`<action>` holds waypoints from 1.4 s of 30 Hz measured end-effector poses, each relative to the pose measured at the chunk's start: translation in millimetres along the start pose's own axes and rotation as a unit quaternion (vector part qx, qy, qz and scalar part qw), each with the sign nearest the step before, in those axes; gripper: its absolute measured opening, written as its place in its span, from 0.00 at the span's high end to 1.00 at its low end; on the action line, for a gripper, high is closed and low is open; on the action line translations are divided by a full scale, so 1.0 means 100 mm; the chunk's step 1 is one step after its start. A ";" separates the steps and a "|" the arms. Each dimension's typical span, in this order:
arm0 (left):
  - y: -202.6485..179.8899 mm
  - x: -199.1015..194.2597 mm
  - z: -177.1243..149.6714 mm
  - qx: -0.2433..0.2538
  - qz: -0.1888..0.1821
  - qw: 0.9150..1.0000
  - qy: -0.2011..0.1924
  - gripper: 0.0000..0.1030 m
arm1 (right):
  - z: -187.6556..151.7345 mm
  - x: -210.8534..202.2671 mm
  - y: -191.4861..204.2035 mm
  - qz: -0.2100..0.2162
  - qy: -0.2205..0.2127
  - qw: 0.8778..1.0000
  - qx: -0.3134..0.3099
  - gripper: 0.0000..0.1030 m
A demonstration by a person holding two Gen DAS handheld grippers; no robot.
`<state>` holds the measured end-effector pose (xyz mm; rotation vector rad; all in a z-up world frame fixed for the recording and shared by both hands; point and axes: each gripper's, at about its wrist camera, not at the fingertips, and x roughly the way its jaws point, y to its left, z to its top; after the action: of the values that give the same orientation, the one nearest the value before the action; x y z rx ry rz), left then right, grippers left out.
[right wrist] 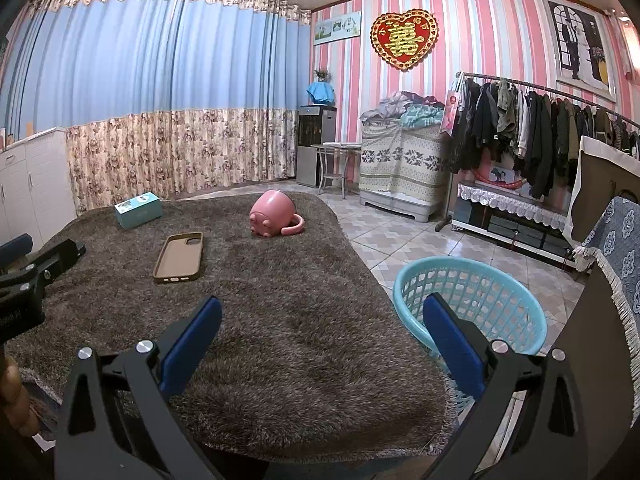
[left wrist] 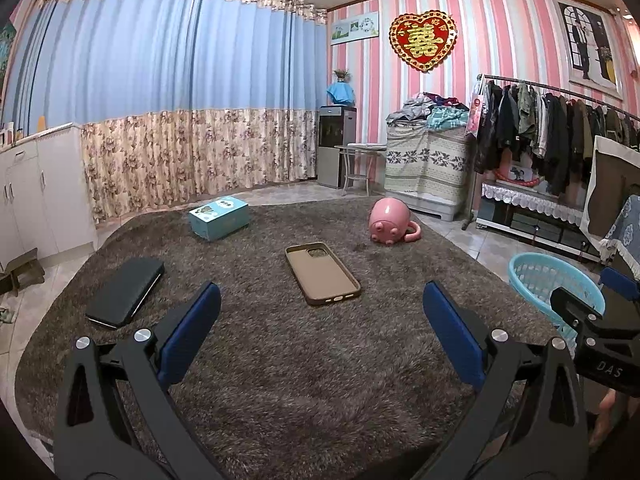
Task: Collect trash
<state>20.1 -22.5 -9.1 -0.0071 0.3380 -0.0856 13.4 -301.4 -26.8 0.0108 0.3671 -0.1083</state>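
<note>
Trash: four loose things lie on the shag-covered counter [left wrist: 280,360]. The phone case [left wrist: 322,273] is mid-counter with its open side up, the pink mug [left wrist: 390,220] is tipped on its side toward the far right edge, the teal box [left wrist: 219,217] is near the far left edge, and the black wallet [left wrist: 126,293] is at the left edge. The basket [right wrist: 472,308] sits on the floor just off the counter's right edge; what can be seen of its inside shows nothing in it.

Left tongs [left wrist: 322,312] are spread apart and hold nothing, hovering over the near side in line with the case. Right tongs [right wrist: 322,322] are likewise apart and bare, over the near right edge beside the basket.

Judgement: the scene fits either a pick pending or a release just made. For the case, grip across a long rim wall rather than the flat back, since the pile lets it sink. Drop over the basket's centre.
</note>
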 end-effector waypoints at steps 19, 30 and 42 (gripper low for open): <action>0.02 -0.01 0.00 -0.004 0.001 1.000 -0.003 0.05 | 0.00 0.01 0.00 -0.001 -0.001 1.000 -0.001 0.04; 0.03 -0.01 0.00 -0.004 0.001 1.000 -0.003 0.05 | -0.01 0.01 0.00 -0.001 -0.001 1.000 -0.002 0.04; 0.04 -0.01 -0.01 -0.005 0.002 1.000 -0.004 0.05 | -0.01 0.03 -0.05 -0.002 -0.003 1.000 -0.002 0.04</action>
<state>19.6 -18.2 -9.6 -0.0166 0.3312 -0.0807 15.3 -307.0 -28.9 0.0059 0.3620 -0.1110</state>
